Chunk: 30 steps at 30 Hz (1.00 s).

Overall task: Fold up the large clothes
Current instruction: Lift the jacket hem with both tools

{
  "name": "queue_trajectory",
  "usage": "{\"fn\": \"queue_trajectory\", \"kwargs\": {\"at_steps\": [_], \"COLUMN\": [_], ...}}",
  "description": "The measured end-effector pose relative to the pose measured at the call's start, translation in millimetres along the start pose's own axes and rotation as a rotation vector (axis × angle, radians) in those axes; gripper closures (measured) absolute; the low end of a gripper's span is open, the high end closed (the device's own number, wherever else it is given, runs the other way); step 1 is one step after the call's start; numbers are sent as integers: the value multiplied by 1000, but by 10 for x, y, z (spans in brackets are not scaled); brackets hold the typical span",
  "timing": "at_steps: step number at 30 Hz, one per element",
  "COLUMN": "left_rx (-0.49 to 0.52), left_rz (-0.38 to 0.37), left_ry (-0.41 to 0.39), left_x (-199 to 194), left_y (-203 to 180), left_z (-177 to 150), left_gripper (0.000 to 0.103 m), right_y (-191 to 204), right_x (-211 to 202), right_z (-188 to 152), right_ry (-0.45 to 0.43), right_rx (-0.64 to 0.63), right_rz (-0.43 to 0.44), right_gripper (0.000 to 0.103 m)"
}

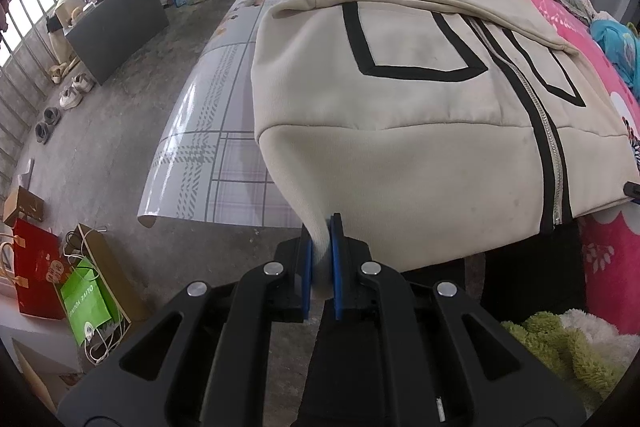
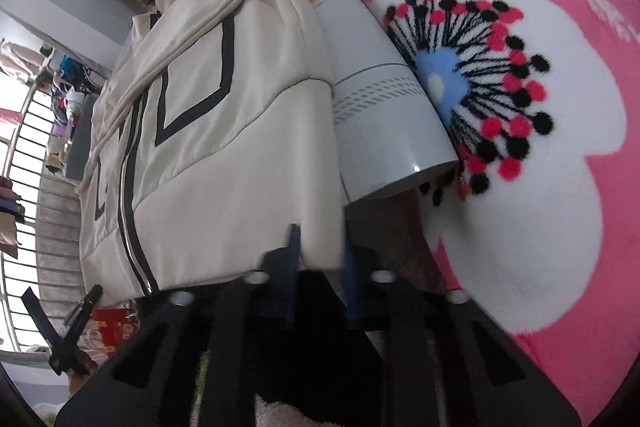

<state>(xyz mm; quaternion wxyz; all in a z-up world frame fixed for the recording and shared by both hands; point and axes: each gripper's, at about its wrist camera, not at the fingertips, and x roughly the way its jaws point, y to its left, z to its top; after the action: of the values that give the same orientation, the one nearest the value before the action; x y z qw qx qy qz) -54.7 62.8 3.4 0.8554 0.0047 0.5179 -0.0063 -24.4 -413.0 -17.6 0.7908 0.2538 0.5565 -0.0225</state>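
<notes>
Left gripper (image 1: 322, 255) clamped on the near hem corner of the cream zip jacket (image 1: 420, 107), fabric pinched between blue pads (image 1: 335, 259). Right gripper (image 2: 320, 251) blurred, jaws drawn in around the opposite hem corner. Jacket spread flat beyond both, on the table (image 1: 224, 155), beside the pink blanket (image 2: 500, 247).

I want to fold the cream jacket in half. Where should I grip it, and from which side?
Grip the cream jacket at the two corners of its bottom hem, from the near table edge. The hem overhangs there, and the left gripper already pinches one corner.
</notes>
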Motion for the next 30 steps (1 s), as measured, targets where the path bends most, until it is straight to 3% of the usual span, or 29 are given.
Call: {"fn": "queue_trajectory", "kwargs": {"at_steps": [7, 18, 30], "left_rx": [13, 12, 4], "left_rz": [-10, -37, -69], "left_ry": [-38, -127, -104], "left_x": [-94, -462, -638], "left_y": [11, 74, 171], "left_z": [-29, -75, -176], "left_gripper": [98, 99, 99], "right_y": [147, 190, 78], "right_x": [-142, -376, -490], "right_z": [-86, -207, -287], "right_ry": [-40, -100, -87], "right_rx": [-76, -127, -102], "right_rz": [-56, -25, 39], "right_gripper": [97, 98, 98]}}
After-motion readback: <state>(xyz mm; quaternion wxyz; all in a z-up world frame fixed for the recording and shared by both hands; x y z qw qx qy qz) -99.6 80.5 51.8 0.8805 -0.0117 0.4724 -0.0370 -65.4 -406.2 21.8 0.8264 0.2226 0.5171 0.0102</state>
